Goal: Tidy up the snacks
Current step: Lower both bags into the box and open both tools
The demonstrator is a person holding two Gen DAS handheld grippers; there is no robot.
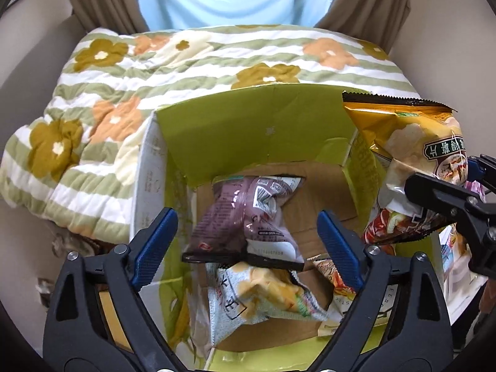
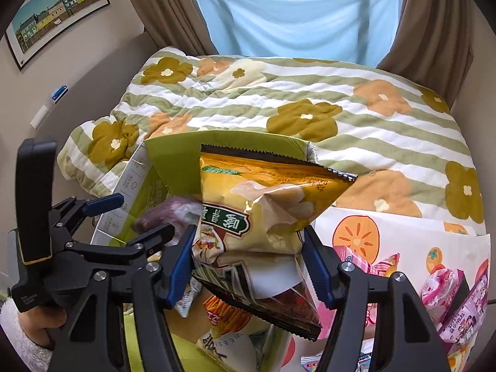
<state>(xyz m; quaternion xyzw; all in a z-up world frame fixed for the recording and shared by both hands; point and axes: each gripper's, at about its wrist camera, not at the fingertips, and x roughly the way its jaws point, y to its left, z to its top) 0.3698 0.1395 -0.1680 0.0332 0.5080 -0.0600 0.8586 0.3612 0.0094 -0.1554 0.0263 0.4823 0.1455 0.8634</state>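
A green cardboard box point(image 1: 235, 124) stands open on the bed; it also shows in the right wrist view point(image 2: 173, 158). Inside lie a purple snack bag point(image 1: 248, 214), a pale green-and-yellow bag point(image 1: 263, 297) and an orange-striped packet point(image 1: 338, 282). My left gripper point(image 1: 245, 241) is open just above the purple bag, over the box. My right gripper point(image 2: 248, 263) is shut on a yellow chip bag point(image 2: 263, 214), held over the box's right side; the bag also shows in the left wrist view point(image 1: 415, 155).
A striped flower-print quilt point(image 2: 310, 93) covers the bed behind the box. Several pink snack packets point(image 2: 449, 294) lie on a persimmon-print sheet point(image 2: 403, 232) at the right. Brown curtains point(image 2: 434, 31) and a framed picture point(image 2: 55, 12) are on the far wall.
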